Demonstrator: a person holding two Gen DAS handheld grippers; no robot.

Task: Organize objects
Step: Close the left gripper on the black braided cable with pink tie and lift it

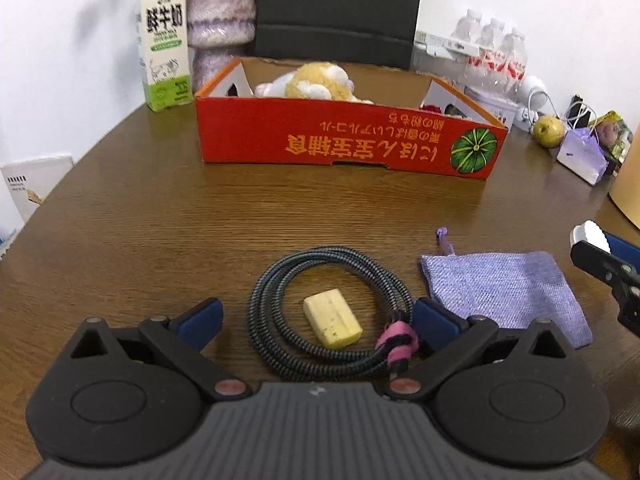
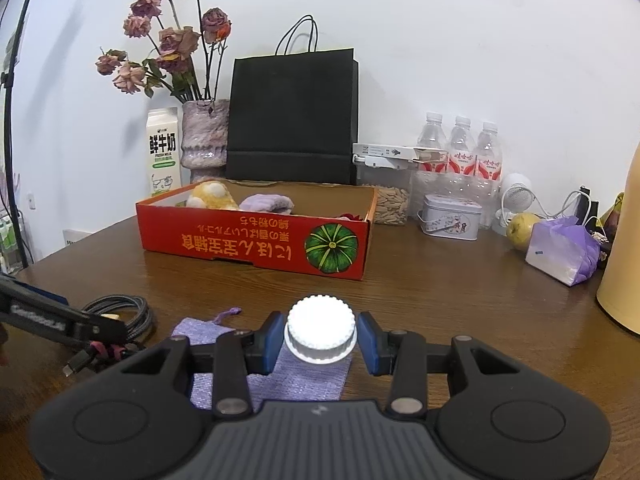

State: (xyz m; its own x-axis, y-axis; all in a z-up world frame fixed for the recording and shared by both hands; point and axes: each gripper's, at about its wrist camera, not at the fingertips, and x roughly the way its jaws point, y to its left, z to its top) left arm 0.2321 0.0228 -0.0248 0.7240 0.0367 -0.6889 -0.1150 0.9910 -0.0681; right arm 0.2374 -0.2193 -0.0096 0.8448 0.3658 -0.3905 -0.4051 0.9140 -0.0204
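The right gripper (image 2: 320, 338) is clamped on a white ridged bottle cap (image 2: 320, 334), its blue pads (image 2: 272, 344) pressed against either side, and it hangs above a lilac drawstring pouch (image 2: 280, 384) lying flat on the brown wooden table (image 2: 440, 300). From the left wrist view that same cap (image 1: 592, 236) shows at the far right edge, over the pouch's (image 1: 504, 288) right end.

The left gripper (image 1: 316, 316) stands wide, nothing between its pads (image 1: 204, 316), and it is tilted down over a coiled braided cable (image 1: 280, 280) bound with a pink tie (image 1: 394, 344). A pale yellow bar of soap (image 1: 332, 322) lies inside the coil. The pouch lies just beside the cable, to its right.

Farther back sits a red cardboard tray (image 1: 344, 148) printed with a green pumpkin, holding a yellow plush toy (image 1: 316, 80) and, in the right wrist view, something lilac and fluffy (image 2: 266, 202). Behind it stand a milk carton (image 2: 162, 152), a vase of dried roses (image 2: 204, 136), a black paper bag (image 2: 292, 116) and three water bottles (image 2: 460, 148). A small tin (image 2: 450, 216) and a yellowish apple (image 2: 520, 228) rest off to the right
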